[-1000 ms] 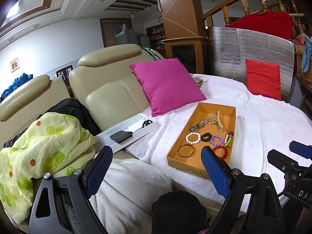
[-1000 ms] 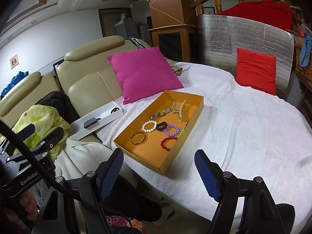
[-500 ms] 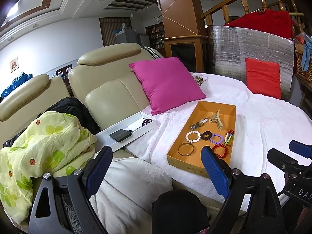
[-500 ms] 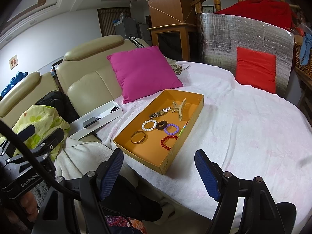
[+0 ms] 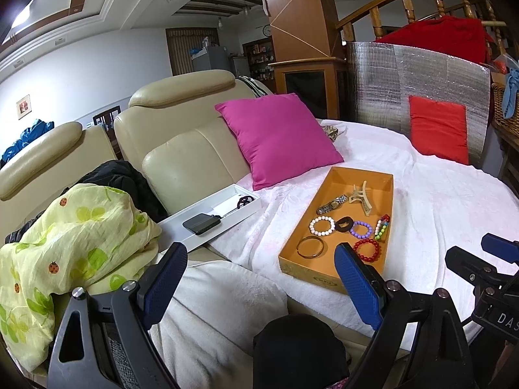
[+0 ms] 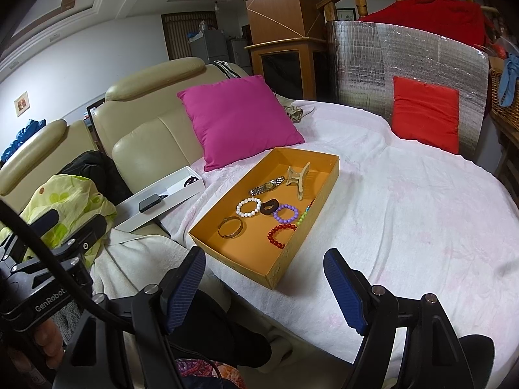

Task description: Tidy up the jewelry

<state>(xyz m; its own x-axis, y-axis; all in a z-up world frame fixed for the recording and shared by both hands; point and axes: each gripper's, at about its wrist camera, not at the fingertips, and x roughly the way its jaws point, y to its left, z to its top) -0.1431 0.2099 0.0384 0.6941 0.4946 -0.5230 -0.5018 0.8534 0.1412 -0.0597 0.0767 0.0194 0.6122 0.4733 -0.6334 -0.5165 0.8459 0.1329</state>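
Note:
An orange tray (image 5: 292,264) (image 6: 301,253) lies on the white-covered table. In it lie a gold bangle (image 5: 310,246) (image 6: 230,227), white bead bracelet (image 5: 321,225) (image 6: 248,206), purple bead bracelet (image 5: 361,229) (image 6: 285,213), red bead bracelet (image 5: 367,250) (image 6: 281,235), a multicolour bead string (image 5: 381,227), a black ring (image 5: 344,223) (image 6: 270,206), a metal watch (image 5: 331,204) (image 6: 266,186) and a beige hair claw (image 5: 360,197) (image 6: 298,178). My left gripper (image 5: 259,288) is open and empty, short of the tray's near end. My right gripper (image 6: 264,290) is open and empty, near the tray's near corner.
A white box (image 5: 223,218) (image 6: 162,199) with a black device and a dark ornament sits left of the tray by the beige sofa (image 5: 181,149). A pink cushion (image 5: 275,136), a red cushion (image 5: 438,128) and a yellow-green cloth (image 5: 71,246) lie around.
Both views have shifted slightly; the tray sits a touch nearer in the frames. Both grippers stay open and empty.

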